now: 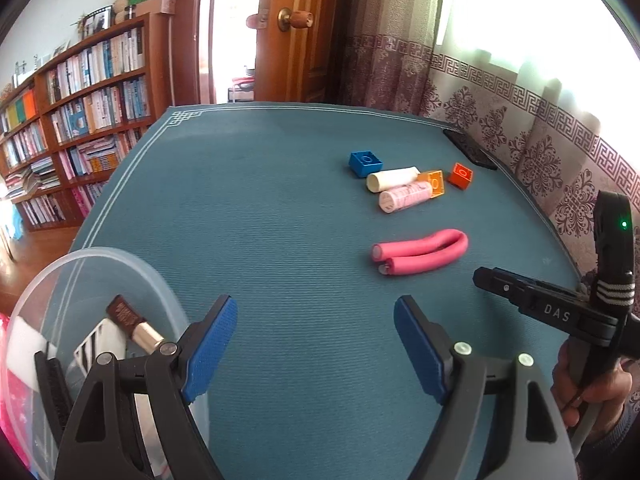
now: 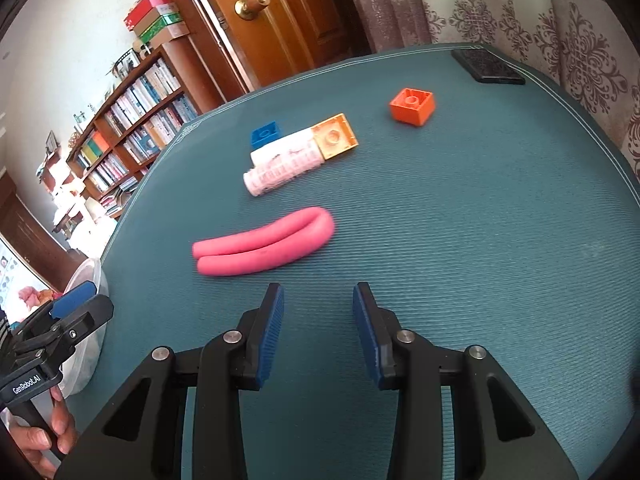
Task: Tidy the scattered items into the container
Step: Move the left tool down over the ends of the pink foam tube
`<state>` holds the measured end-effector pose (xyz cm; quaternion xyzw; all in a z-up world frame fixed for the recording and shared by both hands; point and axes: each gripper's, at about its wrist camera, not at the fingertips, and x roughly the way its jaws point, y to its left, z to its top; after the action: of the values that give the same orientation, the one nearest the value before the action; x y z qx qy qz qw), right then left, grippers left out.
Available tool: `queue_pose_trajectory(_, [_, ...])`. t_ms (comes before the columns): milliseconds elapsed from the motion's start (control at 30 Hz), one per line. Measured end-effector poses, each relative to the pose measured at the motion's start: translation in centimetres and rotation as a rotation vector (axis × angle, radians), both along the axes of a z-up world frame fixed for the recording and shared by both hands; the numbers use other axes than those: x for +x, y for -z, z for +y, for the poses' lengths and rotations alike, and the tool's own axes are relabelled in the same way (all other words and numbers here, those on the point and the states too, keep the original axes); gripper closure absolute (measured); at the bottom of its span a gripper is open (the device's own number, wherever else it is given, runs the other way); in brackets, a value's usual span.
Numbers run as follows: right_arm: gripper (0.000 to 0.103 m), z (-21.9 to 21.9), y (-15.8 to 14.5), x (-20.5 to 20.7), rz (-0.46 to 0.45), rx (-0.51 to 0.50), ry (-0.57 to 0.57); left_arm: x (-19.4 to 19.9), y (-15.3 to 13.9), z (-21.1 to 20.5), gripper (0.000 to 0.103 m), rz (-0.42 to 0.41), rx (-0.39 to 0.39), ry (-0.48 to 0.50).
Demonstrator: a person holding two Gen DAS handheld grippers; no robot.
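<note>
Nearest the left wrist camera, the left gripper [image 1: 314,344] is held above the teal mat [image 1: 260,220] with its jaws wide apart and nothing between them. Just left of it, the clear tub [image 1: 120,264] is seen at the mat's near-left edge; a brown tube [image 1: 134,322] and other items lie inside it. The right gripper [image 2: 318,330] is held low over the mat, its jaws apart and empty, and a folded pink roller [image 2: 264,244] lies just ahead of them. Beyond the roller, a pink bottle [image 2: 280,172] and a white bottle [image 1: 392,178] lie side by side, touching. A pale orange block [image 2: 334,136] rests against their far ends, and a blue block [image 1: 365,163] sits just behind them. A darker orange block [image 2: 412,106] stands apart to the right. A black phone [image 2: 488,66] lies at the far right edge, near the curtain [image 1: 520,128].
</note>
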<state>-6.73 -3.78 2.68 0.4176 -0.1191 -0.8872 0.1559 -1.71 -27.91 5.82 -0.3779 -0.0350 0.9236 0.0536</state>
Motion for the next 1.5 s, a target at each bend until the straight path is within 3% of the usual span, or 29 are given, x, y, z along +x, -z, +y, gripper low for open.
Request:
queue_pose_trajectory(133, [0.064, 1.9, 0.5, -0.2, -0.007, -0.002, 0.02, -1.9, 0.4, 2.6, 0.019, -0.016, -0.02, 0.05])
queue_pose_trajectory(467, [0.063, 3.2, 0.5, -0.2, 0.01, -0.015, 0.022, -6.5, 1.8, 8.2, 0.019, -0.01, -0.159, 0.172])
queue_pose_trajectory(933, [0.063, 3.3, 0.7, -0.2, 0.026, -0.035, 0.024, -9.1, 4.6, 11.1, 0.015, -0.085, -0.239, 0.342])
queue_pose_trajectory(1033, [0.063, 3.3, 0.8, -0.2, 0.027, -0.038, 0.025, -8.9, 4.6, 11.1, 0.014, -0.077, -0.234, 0.342])
queue_pose_trajectory(1200, [0.063, 3.3, 0.8, -0.2, 0.03, -0.033, 0.024, -9.1, 4.9, 10.6, 0.015, -0.097, -0.151, 0.281])
queue_pose_trajectory(1267, [0.063, 3.3, 0.8, -0.1, 0.03, -0.034, 0.024, -9.1, 4.8, 10.6, 0.023, -0.091, -0.135, 0.246])
queue_pose_trajectory(1333, [0.062, 3.3, 0.8, -0.1, 0.031, -0.034, 0.022, -8.8, 4.5, 10.7, 0.039, -0.085, -0.122, 0.228])
queue_pose_trajectory(1500, [0.06, 3.1, 0.7, -0.2, 0.037, -0.025, 0.015, -8.4, 4.5, 10.8, 0.046, -0.086, -0.097, 0.164])
